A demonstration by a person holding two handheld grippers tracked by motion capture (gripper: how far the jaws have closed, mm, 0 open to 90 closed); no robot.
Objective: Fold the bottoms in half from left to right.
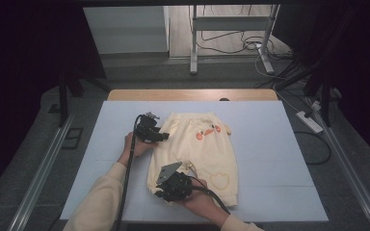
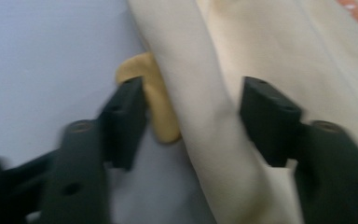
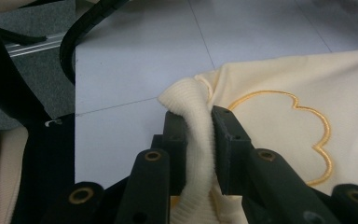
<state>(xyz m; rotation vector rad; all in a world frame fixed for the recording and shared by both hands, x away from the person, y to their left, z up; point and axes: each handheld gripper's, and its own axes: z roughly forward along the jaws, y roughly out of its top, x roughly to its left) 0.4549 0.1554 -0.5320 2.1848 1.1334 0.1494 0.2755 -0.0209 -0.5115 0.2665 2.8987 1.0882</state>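
The bench [image 1: 270, 144] carries a cream garment [image 1: 197, 154], lying flat at its middle, waistband far, ribbed cuffs near.

Garment: you have it at two points on its left side, so any uneven lift will drag it across the bench and wrinkle the flat panel. Keep both hands level with each other if you fold or raise it.

Right gripper [image 3: 198, 140]: its fingers are pinching the ribbed cuff [image 3: 191, 121] at the near left corner. The hold looks firm, but only a narrow ridge of rib sits between the pads; a sharp pull away from the garment could strip it out.

Left gripper [image 2: 191, 116]: it stands at the garment's far left edge, fingers part spread, straddling a fold of the cloth. Both pads stand clear of the fold, so nothing is gripped yet. If you lift now, that side stays down and the garment will twist from the right hand's hold.

Tan tab [image 2: 156, 100]: it lies just beside the left-hand finger in that gripper's view. Closing here may catch the tab alone, or the tab with one layer, giving a weak, lopsided hold.
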